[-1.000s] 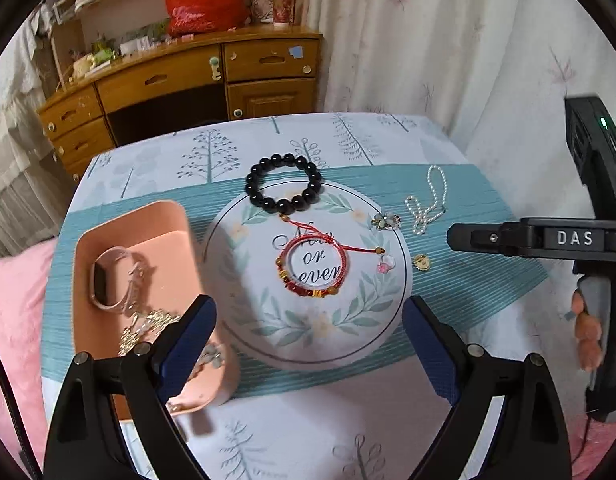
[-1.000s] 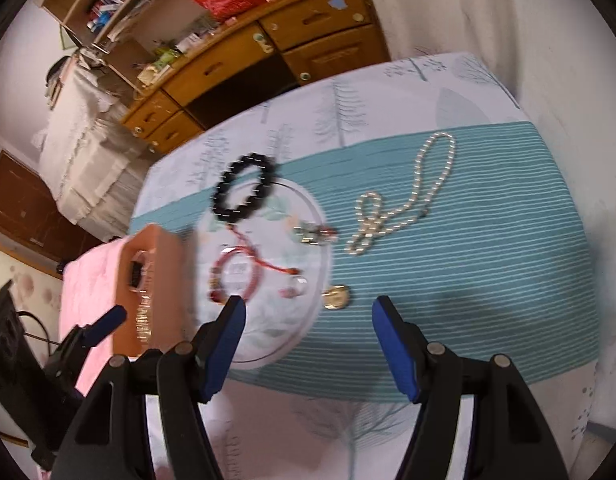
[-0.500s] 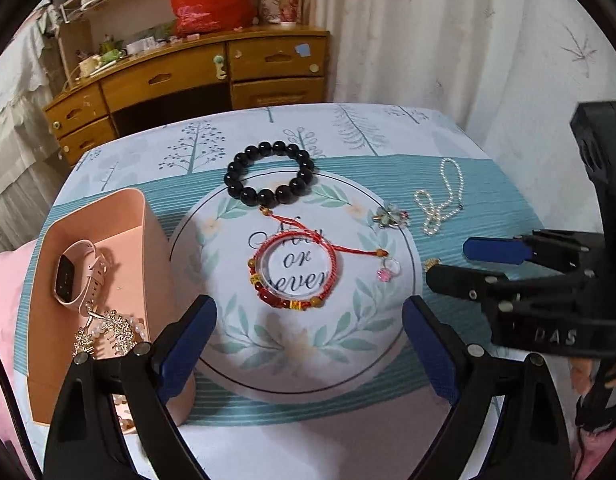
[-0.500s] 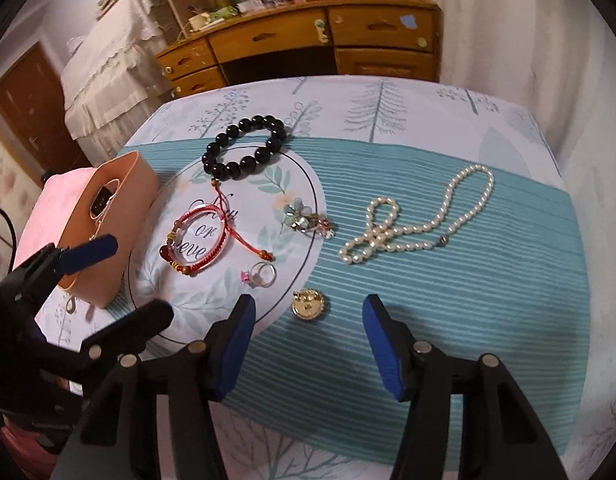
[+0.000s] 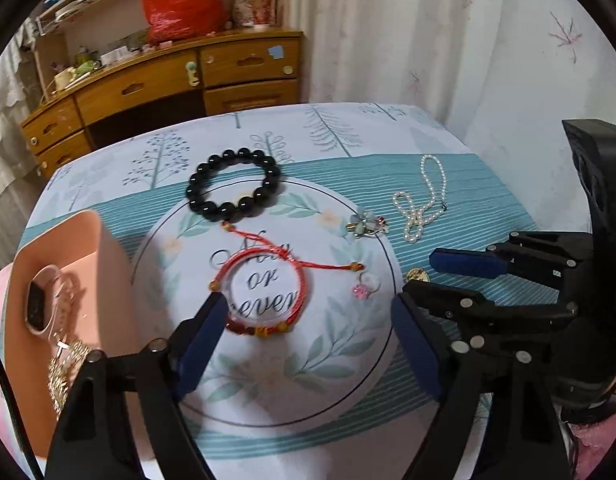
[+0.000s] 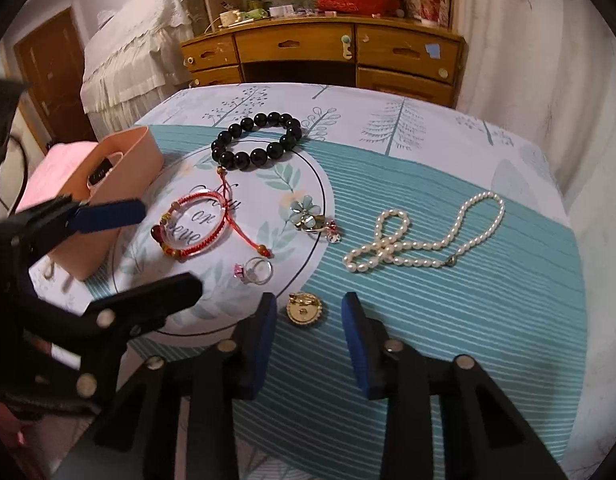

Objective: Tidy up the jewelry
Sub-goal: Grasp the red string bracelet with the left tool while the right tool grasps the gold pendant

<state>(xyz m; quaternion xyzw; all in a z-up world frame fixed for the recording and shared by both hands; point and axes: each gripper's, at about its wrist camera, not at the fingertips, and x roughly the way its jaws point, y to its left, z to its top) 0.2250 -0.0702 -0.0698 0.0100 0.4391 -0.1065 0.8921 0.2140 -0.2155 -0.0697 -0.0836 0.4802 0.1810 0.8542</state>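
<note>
Left wrist view: my left gripper (image 5: pixel 308 340) gapes wide, empty, straddling the red string bracelet (image 5: pixel 260 296); the pink tray's wall (image 5: pixel 112 264) stands just left.

Right wrist view: my right gripper (image 6: pixel 309 338) is spread, empty, flanking the gold brooch (image 6: pixel 304 312); bare striped cloth (image 6: pixel 447 320) lies rightward.

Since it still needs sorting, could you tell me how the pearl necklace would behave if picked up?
The pearl necklace would likely hang limp: it lies in crossed loops. Its small round beads may slip between the fingers. Pushed, it would probably bunch rather than slide whole.
</note>
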